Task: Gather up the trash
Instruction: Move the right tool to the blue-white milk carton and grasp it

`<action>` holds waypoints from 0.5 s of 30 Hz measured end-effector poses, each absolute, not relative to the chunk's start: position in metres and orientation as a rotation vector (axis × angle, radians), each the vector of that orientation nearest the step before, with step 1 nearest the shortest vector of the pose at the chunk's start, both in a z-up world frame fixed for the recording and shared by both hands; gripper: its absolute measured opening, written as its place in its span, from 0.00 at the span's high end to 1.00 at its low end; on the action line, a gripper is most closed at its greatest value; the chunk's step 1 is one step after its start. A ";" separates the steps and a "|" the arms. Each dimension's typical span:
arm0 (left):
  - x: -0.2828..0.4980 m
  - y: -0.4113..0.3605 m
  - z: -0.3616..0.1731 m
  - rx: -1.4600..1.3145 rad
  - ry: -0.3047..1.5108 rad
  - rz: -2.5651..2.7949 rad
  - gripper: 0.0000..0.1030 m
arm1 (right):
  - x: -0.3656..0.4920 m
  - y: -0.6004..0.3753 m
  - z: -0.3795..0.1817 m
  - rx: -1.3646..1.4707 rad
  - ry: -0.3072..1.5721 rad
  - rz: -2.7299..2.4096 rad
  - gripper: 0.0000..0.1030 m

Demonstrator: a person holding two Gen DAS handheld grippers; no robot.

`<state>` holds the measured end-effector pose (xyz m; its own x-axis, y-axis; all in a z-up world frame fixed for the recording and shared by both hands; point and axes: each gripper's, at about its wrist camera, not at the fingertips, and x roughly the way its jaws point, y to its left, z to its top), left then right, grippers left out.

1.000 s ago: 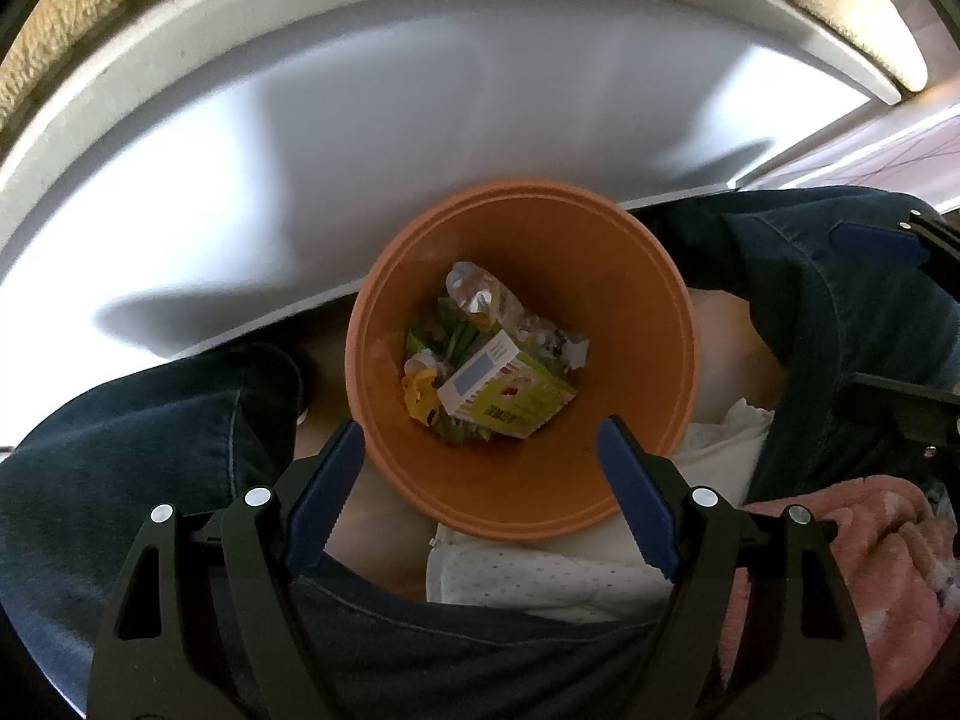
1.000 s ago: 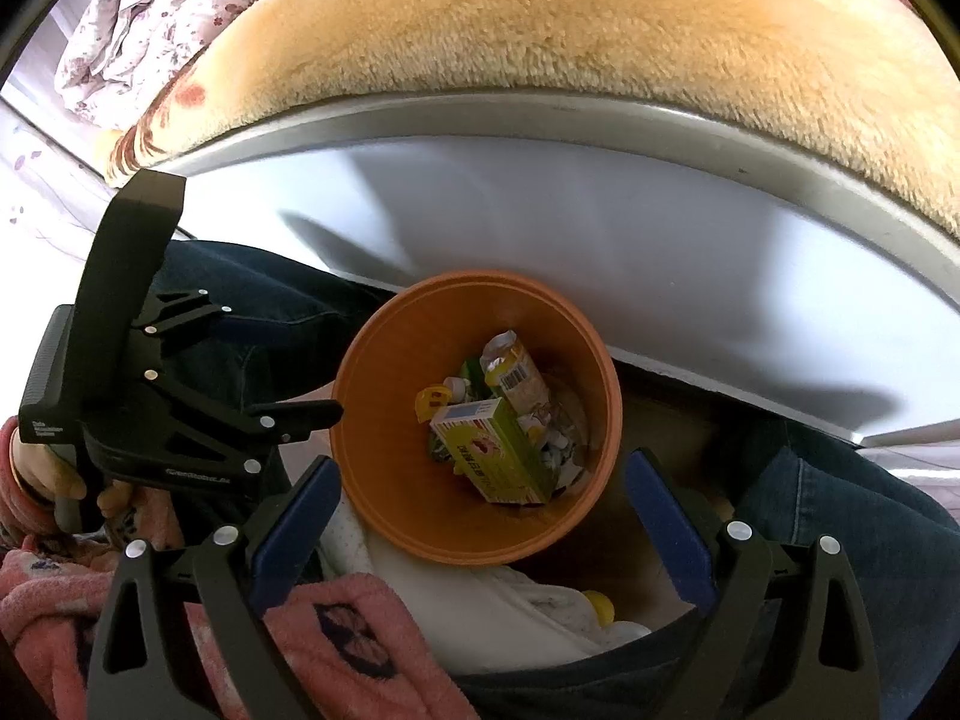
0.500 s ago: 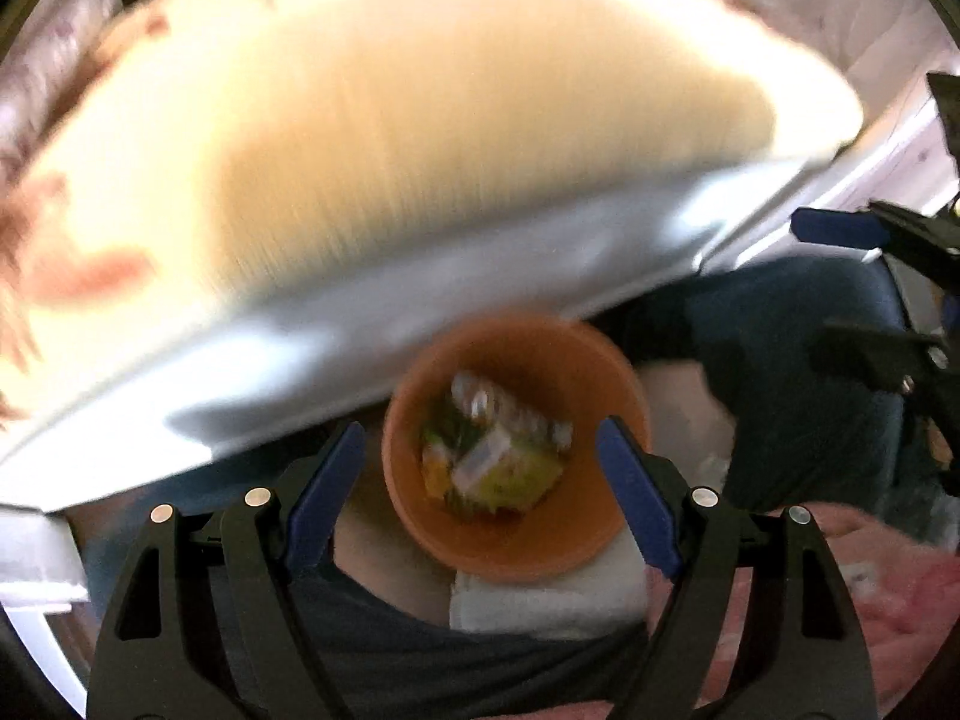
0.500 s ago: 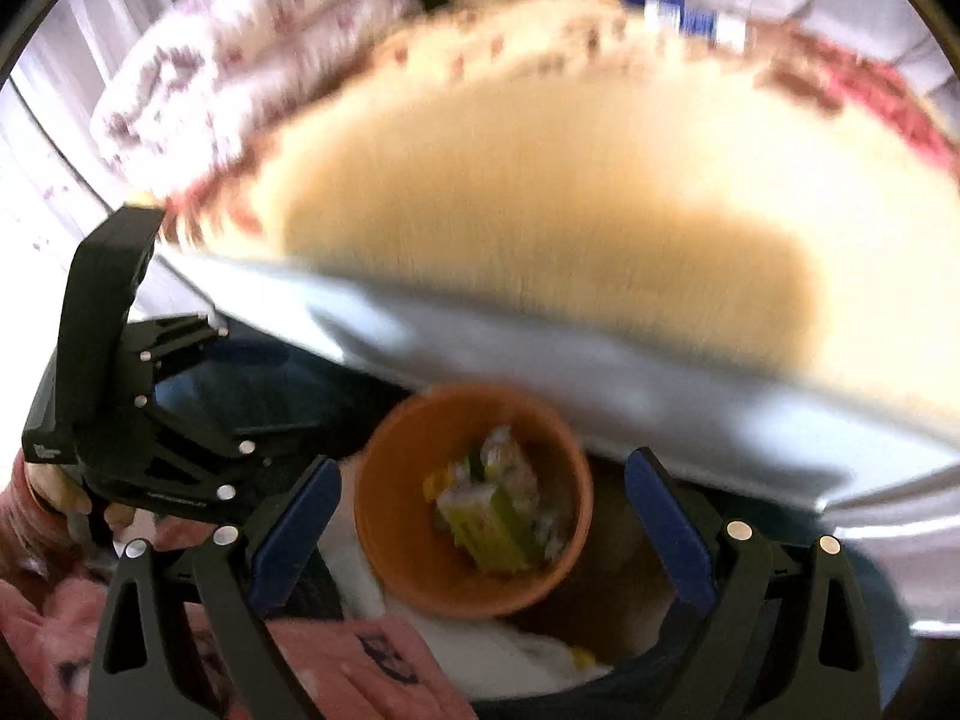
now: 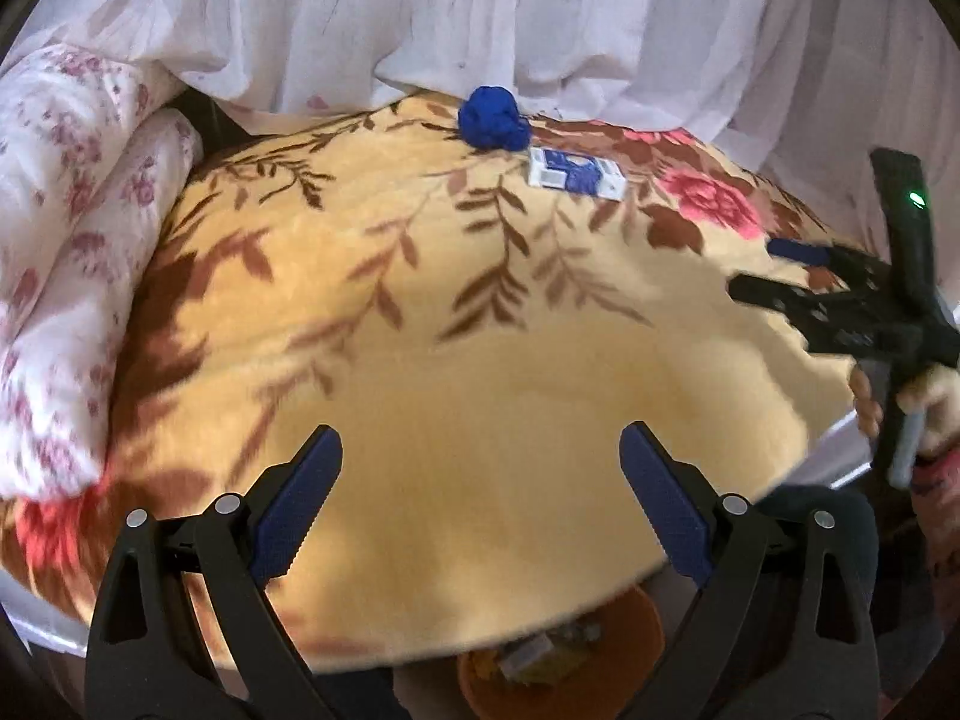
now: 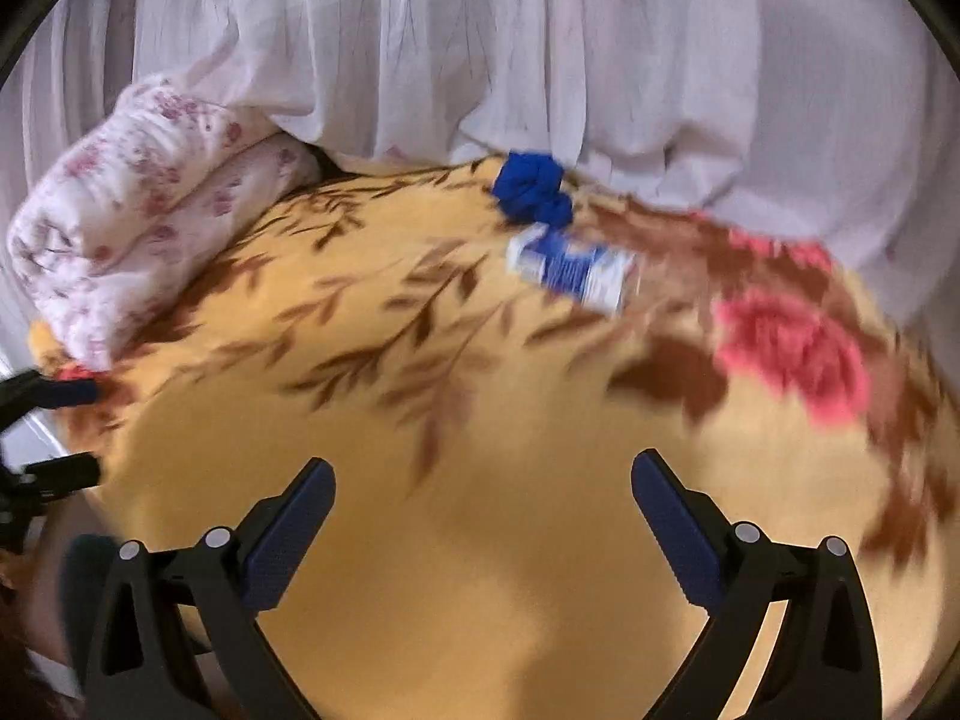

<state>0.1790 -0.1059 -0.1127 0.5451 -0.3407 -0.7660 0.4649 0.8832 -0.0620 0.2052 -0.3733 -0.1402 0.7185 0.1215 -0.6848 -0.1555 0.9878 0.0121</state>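
Observation:
A crumpled blue wad (image 5: 493, 119) and a white-and-blue carton (image 5: 575, 175) lie at the far side of the yellow floral blanket (image 5: 480, 372); they also show in the right wrist view, the wad (image 6: 533, 187) and the carton (image 6: 570, 267). The orange bin (image 5: 564, 654) with trash peeks out below the bed's edge. My left gripper (image 5: 480, 492) is open and empty over the near blanket. My right gripper (image 6: 483, 522) is open and empty, and shows at the right of the left wrist view (image 5: 798, 276).
A folded white-and-pink floral quilt (image 5: 66, 252) lies at the bed's left, also in the right wrist view (image 6: 138, 204). A white curtain (image 5: 480, 18) hangs behind the bed. The person's jeans-clad knee (image 5: 810, 540) is beside the bin.
Both views have swung up from the orange bin to the bed top. The blue wad and carton have come into view. Both grippers stay open.

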 end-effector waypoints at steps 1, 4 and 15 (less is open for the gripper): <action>0.188 -0.109 -0.113 0.152 0.876 -0.476 0.11 | 0.226 -0.374 -0.140 -0.100 0.750 0.154 0.05; 0.211 -0.116 -0.114 0.147 0.887 -0.482 0.11 | 0.281 -0.372 -0.145 -0.237 0.778 0.185 0.05; 0.300 -0.149 -0.132 0.154 0.917 -0.512 0.11 | 0.444 -0.370 -0.180 -0.438 0.915 0.256 0.05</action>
<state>0.2998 -0.1488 -0.1317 0.4985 -0.3569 -0.7900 0.4850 0.8702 -0.0870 0.4440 -0.3702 -0.1799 0.5882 0.0286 -0.8082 -0.3943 0.8827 -0.2557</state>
